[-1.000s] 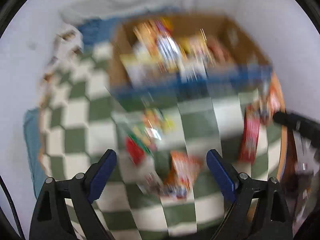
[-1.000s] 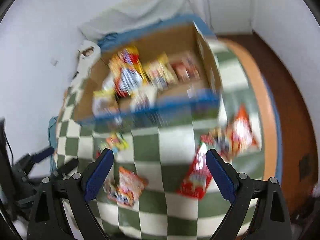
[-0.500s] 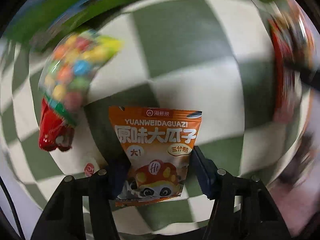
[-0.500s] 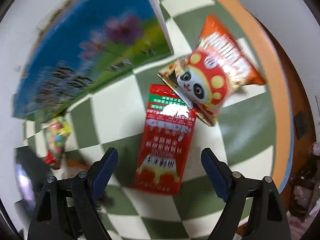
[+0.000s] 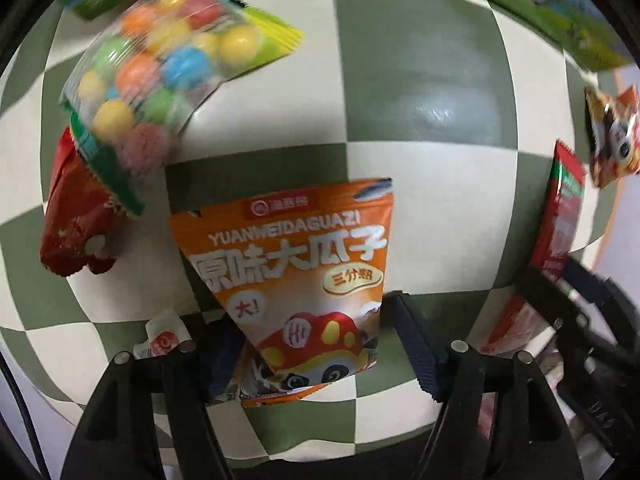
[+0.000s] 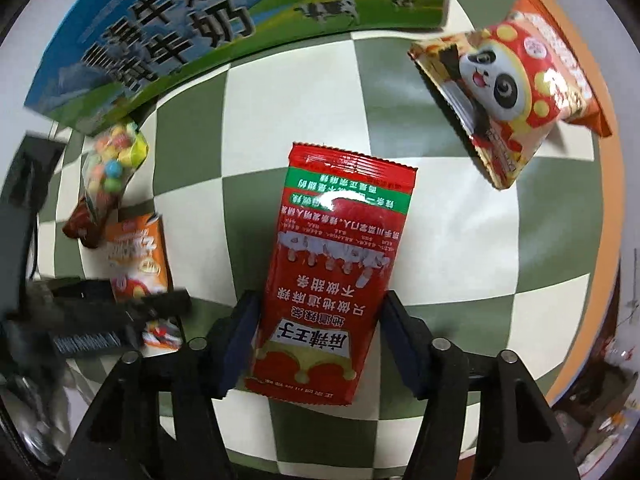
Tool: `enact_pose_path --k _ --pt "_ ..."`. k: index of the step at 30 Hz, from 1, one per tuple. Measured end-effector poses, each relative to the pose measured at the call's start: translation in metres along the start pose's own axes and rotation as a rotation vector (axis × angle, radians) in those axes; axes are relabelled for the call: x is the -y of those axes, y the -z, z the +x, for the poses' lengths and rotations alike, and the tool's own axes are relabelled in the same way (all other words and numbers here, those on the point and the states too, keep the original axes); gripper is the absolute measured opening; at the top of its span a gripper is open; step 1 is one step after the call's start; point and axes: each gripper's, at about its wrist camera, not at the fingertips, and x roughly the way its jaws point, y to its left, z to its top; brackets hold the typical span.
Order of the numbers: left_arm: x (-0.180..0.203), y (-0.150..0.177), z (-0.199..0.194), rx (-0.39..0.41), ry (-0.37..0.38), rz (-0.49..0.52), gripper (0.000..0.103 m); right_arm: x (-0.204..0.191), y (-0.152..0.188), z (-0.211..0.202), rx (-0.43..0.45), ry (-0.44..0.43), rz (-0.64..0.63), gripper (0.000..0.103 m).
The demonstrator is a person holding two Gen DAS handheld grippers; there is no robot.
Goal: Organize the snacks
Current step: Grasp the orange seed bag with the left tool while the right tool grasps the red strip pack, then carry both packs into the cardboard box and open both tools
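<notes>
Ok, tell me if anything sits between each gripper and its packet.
Nothing visible does. The left gripper straddles the orange seed packet, fingers on both sides. The right gripper likewise brackets the red spicy-strip packet. Neighbouring snacks lie clear of both.

checkered cloth [image 6: 296,120] | green-and-white | orange table edge [image 6: 600,240]

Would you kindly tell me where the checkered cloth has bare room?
Free: between the red spicy-strip packet and the printed carton. Crowded: by the clear candy-ball bag and orange seed pouch.
</notes>
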Motion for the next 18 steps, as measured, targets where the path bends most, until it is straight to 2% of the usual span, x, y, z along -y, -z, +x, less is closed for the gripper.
enact_pose_path --k 1,3,6,13,18 --pt "0.003 0.0 -0.002 0.016 -0.007 0.003 0.07 0.001 -0.001 0.002 -0.001 0.004 0.009 0.065" --pt "0.009 0.002 -0.007 0.051 -0.027 0.013 0.058 0.001 0.0 0.005 0.007 0.02 0.006 0.066" --pt "0.014 0.007 -0.015 0.082 -0.02 0.01 0.053 -0.007 0.003 0.01 0.032 0.062 -0.012 0.059" --pt "0.02 0.018 -0.064 0.161 0.039 0.026 0.053 -0.007 0.017 -0.013 0.077 0.027 -0.031 0.052" --pt "0.023 0.025 -0.135 0.267 0.122 0.046 0.053 -0.009 0.018 -0.059 0.144 -0.046 -0.051 0.052"
